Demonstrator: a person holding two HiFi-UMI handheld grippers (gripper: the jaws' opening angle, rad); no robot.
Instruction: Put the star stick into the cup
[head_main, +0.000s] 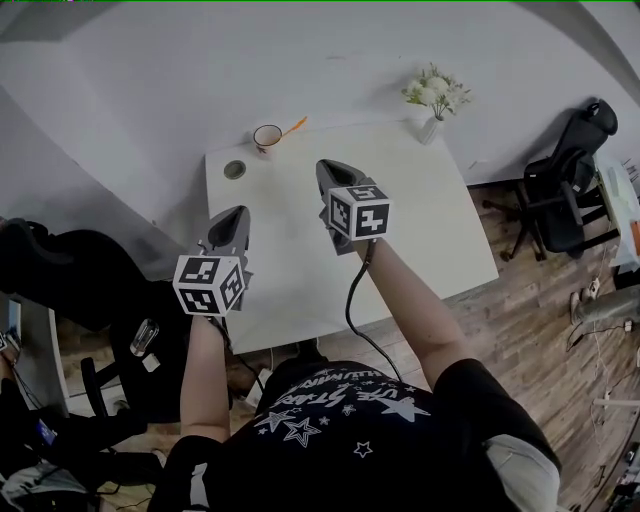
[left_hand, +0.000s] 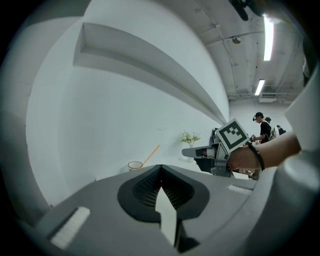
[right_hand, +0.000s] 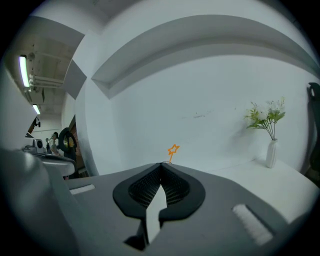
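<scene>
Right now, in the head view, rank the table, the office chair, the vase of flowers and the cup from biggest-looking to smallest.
1. table
2. office chair
3. vase of flowers
4. cup
The chair stands on the floor, farther from the camera, so it probably looks smaller than it is.

White table (head_main: 440, 215) against plain white wall (head_main: 300, 60); the wall has a long recessed ledge (left_hand: 150, 55). Wood plank floor (head_main: 560, 330). Black office chair (head_main: 565, 180) right of the table, another black chair (head_main: 70, 270) to its left. Vase of flowers (head_main: 434, 100) at the table's far right corner. Grey ceiling (left_hand: 225, 20), tube lights (left_hand: 268, 37) lit.
</scene>
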